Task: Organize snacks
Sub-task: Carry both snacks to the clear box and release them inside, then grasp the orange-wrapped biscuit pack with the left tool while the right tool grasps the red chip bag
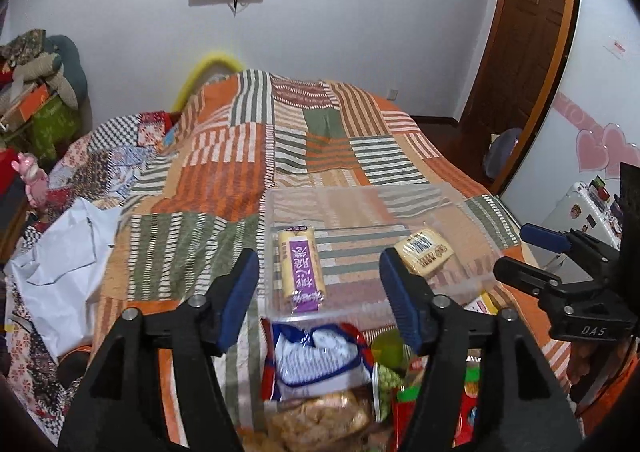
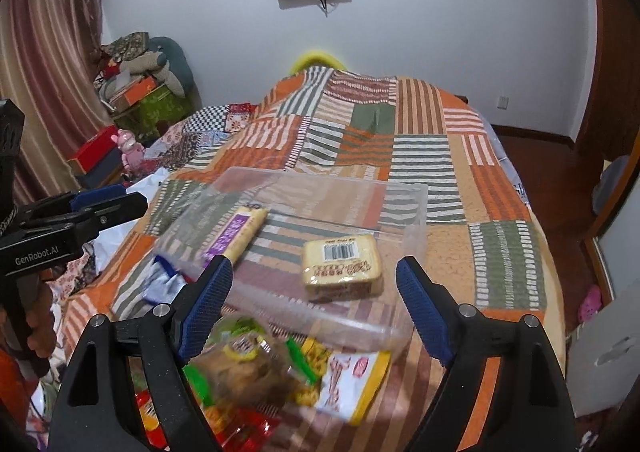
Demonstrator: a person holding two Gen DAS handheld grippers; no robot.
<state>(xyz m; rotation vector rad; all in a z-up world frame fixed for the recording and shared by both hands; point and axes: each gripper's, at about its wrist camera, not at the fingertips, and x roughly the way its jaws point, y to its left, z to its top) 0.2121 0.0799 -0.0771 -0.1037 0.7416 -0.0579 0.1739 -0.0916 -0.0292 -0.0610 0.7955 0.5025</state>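
Observation:
A clear plastic box [image 1: 472, 276] [image 2: 416, 228] lies on the striped bedspread. Inside it are a long yellow snack with a purple label [image 1: 301, 267] [image 2: 236, 232] and a square yellow snack with a barcode [image 1: 425, 252] [image 2: 341, 267]. A pile of loose snack bags [image 1: 320, 380] [image 2: 280, 368] lies in front of the box. My left gripper [image 1: 320, 294] is open and empty above the pile. My right gripper [image 2: 316, 306] is open and empty over the box's near edge; it also shows in the left wrist view [image 1: 516, 250].
A white plastic bag [image 1: 64, 260] lies on the bed's left side. A pink toy [image 2: 130, 147] and stacked boxes [image 2: 140, 95] stand beside the bed on the left. A wooden door [image 1: 520, 31] is on the right. The bedspread [image 2: 500, 171] stretches far beyond the box.

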